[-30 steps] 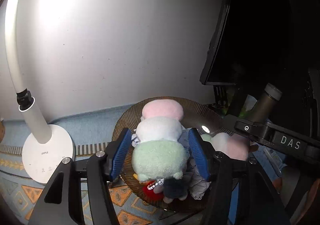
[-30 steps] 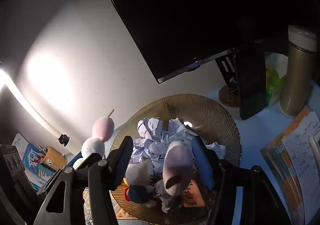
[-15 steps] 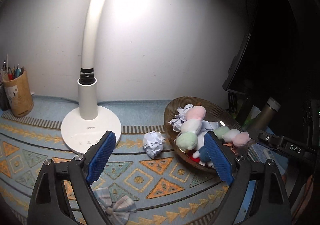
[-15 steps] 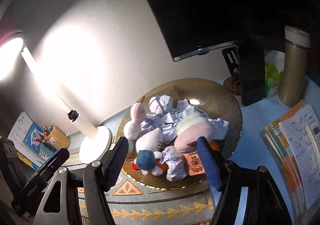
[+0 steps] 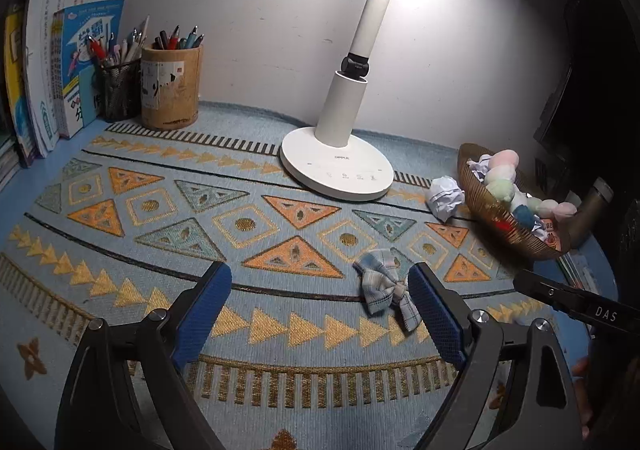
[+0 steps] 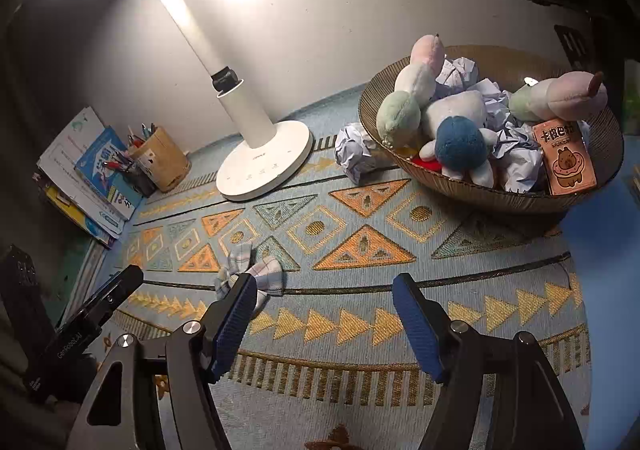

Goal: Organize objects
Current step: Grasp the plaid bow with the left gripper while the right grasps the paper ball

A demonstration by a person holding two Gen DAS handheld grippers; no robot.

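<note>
Left wrist view: my left gripper [image 5: 320,310] fills the lower frame, its jaws spread wide with nothing between them; they have just been opening. A plaid fabric bow [image 5: 384,290] lies flat on the patterned mat [image 5: 240,226] at lower centre-right, just inside the right blue pad [image 5: 434,312], which covers its lower right end. The bow's long axis runs from upper left to lower right in this frame. A crumpled paper ball [image 5: 445,196] rests on the mat at right, between the white lamp base [image 5: 338,170] and the brown ribbed bowl [image 5: 492,212], close against the bowl's rim. The bowl holds plush toys [image 5: 500,178] and more crumpled paper. A pen cup [image 5: 170,88] stands at upper left.

Right wrist view: my right gripper [image 6: 324,322] sits at the lower frame, jaws partly apart and holding nothing. The bow [image 6: 248,274] appears at lower left, partly behind the left pad [image 6: 232,326], and its long axis runs roughly left to right. The paper ball [image 6: 354,152] touches the bowl's [image 6: 480,194] outer wall at upper centre. An orange card [image 6: 564,158] leans inside the bowl.
</note>
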